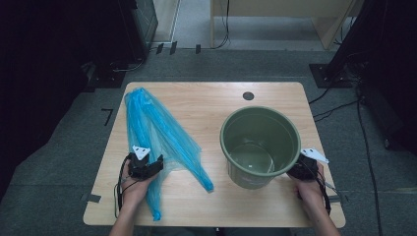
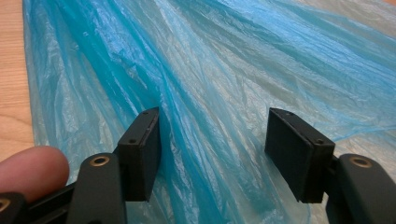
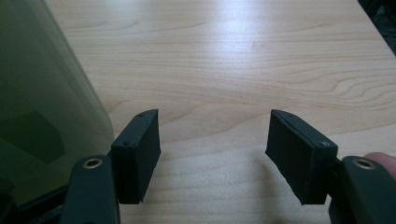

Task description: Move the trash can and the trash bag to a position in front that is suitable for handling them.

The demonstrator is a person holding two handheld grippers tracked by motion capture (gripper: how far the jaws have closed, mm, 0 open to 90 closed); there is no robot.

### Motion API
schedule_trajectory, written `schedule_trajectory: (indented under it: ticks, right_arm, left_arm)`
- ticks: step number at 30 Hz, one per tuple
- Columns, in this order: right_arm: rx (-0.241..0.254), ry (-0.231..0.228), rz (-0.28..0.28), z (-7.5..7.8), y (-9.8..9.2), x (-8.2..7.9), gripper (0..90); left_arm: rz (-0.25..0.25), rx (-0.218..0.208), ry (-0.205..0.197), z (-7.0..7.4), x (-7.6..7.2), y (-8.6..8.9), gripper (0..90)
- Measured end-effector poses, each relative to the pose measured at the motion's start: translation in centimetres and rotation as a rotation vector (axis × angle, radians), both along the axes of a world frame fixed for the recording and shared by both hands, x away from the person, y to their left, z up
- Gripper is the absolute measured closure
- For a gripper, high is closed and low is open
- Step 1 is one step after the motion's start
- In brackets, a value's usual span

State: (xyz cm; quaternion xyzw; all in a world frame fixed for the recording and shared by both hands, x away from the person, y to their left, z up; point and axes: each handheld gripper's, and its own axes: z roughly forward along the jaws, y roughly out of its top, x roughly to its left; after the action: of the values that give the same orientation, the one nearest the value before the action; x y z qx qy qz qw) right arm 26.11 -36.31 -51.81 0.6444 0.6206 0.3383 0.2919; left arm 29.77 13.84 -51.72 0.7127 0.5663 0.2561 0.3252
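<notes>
Nearest the camera: my fingertip (image 2: pixel 32 168) at the lower left of the left gripper view, beside the black jaw mount.
Left gripper (image 2: pixel 212 156): jaws spread about halfway, pads clear of everything; the blue plastic bag (image 2: pixel 224 70) lies under and beyond them, and nothing is pinched.
Right gripper (image 3: pixel 212 158): jaws spread about the same, with bare wood between the pads; it holds nothing.
Left hand (image 1: pixel 135 184): comes in from the near edge, gripper (image 1: pixel 147 166) pointing right over the lower part of the bag (image 1: pixel 157 132).
Right hand (image 1: pixel 310 189): comes in from the near right corner, gripper (image 1: pixel 301 168) just beside the bucket's (image 1: pixel 260 142) right wall; I cannot tell if it touches.
Blue plastic bag: thin, see-through, creased into long folds; flat on the left half of the table, splaying from the far left toward the near middle.
Bucket: olive green, round, smooth plastic, upright on the right half of the table; its wall (image 3: pixel 42 116) shows at the left of the right gripper view.
Table (image 1: pixel 206 103): light wood grain, rounded corners, a round cable hole (image 1: pixel 248 96) near the far edge.
</notes>
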Motion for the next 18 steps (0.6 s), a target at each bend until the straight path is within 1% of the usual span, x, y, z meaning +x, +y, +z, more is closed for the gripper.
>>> schedule_trajectory:
  ticks: [5, 7, 10, 11, 13, 16, 18]
  right_arm:
    - [-0.006, -0.021, 0.023, -0.1, 0.2, -0.1, 37.7]
    - [-0.025, -0.032, 0.041, -0.1, 0.4, -0.2, 38.2]
    - [-0.036, -0.042, 0.07, -0.1, 0.9, -0.3, 38.2]
    - [-0.036, -0.042, 0.089, -0.1, 1.4, -0.4, 38.2]
    - [-0.036, -0.044, 0.097, -0.1, 1.6, -0.4, 38.4]
    - [-0.031, -0.046, 0.139, -0.1, 2.5, -0.5, 39.2]
    - [-0.028, -0.044, 0.143, -0.1, 2.7, -0.6, 39.2]
  left_arm:
    - [-0.036, 0.001, 0.003, 0.0, -0.3, 0.1, 35.2]
    - [-0.042, -0.001, 0.003, 0.0, -0.3, 0.0, 34.1]
    - [-0.052, 0.004, 0.005, 0.0, -0.4, 0.0, 31.4]
    - [-0.057, 0.004, 0.006, 0.0, -0.4, 0.0, 31.2]
    - [-0.066, 0.005, 0.007, 0.0, -0.4, 0.0, 31.2]
    - [-0.08, 0.003, 0.009, 0.0, -0.5, 0.0, 30.6]
    - [-0.091, 0.003, 0.008, 0.0, -0.6, 0.1, 30.5]
